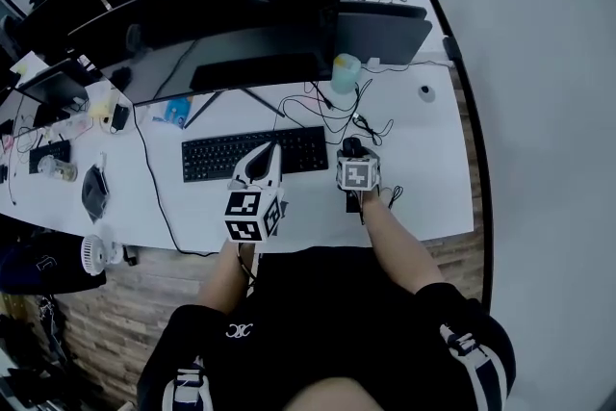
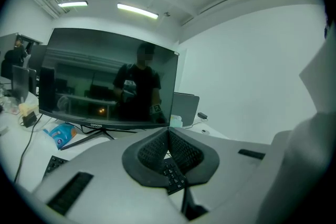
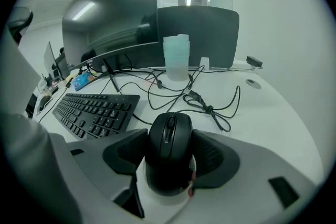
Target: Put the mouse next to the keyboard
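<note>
A black mouse [image 3: 169,149] lies between the jaws of my right gripper [image 3: 168,151], and both dark pads press on its sides. In the head view the mouse [image 1: 352,147] is just right of the black keyboard [image 1: 231,156], low over the white table [image 1: 423,197], and I cannot tell if it touches. The right gripper [image 1: 353,152] reaches it from the near side. The keyboard [image 3: 94,113] lies to the mouse's left. My left gripper [image 1: 272,151] hovers over the keyboard's right part. Its pads meet at the tips [image 2: 168,131] with nothing between them.
Tangled black cables [image 3: 210,107] lie just beyond the mouse. A stack of pale cups [image 1: 346,70] stands behind them, in front of a wide monitor [image 1: 241,24] and a second screen [image 1: 385,34]. A small desk fan [image 1: 96,255] sits at the table's near left edge.
</note>
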